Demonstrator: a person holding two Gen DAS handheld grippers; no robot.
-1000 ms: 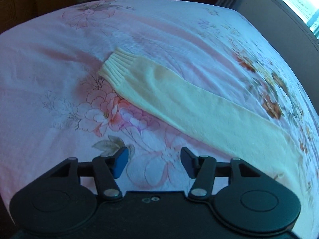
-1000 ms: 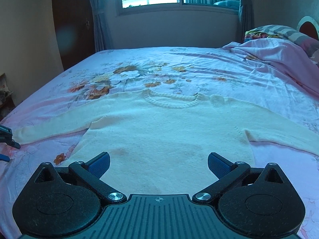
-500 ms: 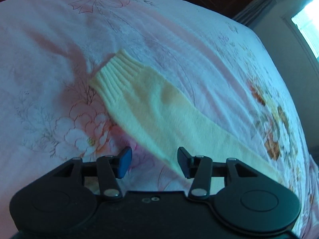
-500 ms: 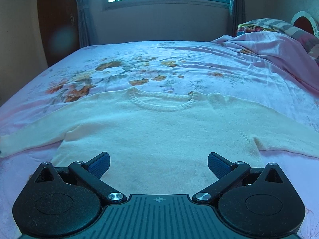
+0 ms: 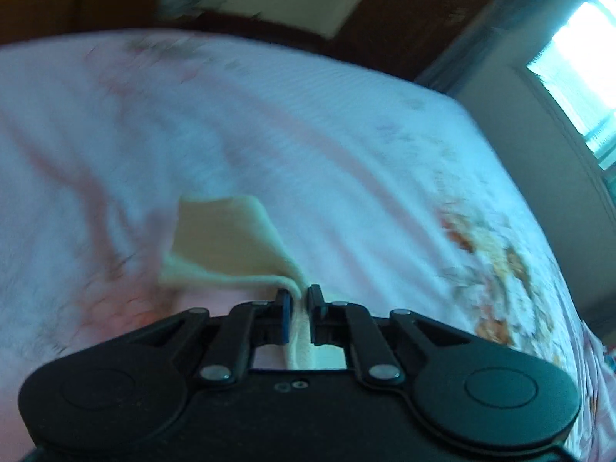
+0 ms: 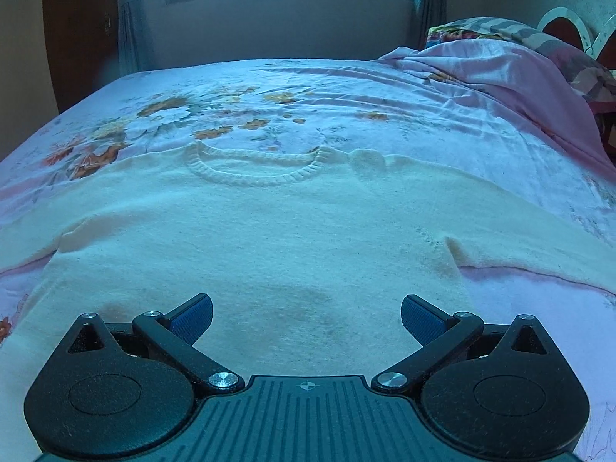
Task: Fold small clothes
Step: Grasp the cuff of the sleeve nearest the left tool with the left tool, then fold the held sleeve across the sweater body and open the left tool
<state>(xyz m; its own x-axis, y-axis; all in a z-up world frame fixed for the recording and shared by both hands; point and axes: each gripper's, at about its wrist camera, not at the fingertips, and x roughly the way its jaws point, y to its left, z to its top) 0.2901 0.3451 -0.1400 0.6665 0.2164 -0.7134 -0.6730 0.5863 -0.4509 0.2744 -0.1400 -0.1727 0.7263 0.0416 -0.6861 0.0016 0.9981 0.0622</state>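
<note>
On the bed (image 6: pixel 385 88), left tool (image 5: pixel 299 300) seemingly pinches sleeve (image 5: pixel 227 242); right tool (image 6: pixel 307 313) gapes over sweater (image 6: pixel 269 231).

The left gripper (image 5: pixel 299 300) fills the bottom of its frame. It is black, with two big round bumps, one at the lower left and one at the lower right. Thin black bars run from the bumps to two short fingers (image 5: pixel 284 317) with blue pads. Shiny silver screws sit on the bars. Two tiny holes show in the middle of the flat black body.

The right gripper (image 6: pixel 307 317) has the same black shape along the bottom of its frame. Its pads (image 6: pixel 415 317) are blue and ribbed. The body has straight grooves and a small white cross-in-circle mark at the bottom middle. Round silver screws join its bars.
</note>
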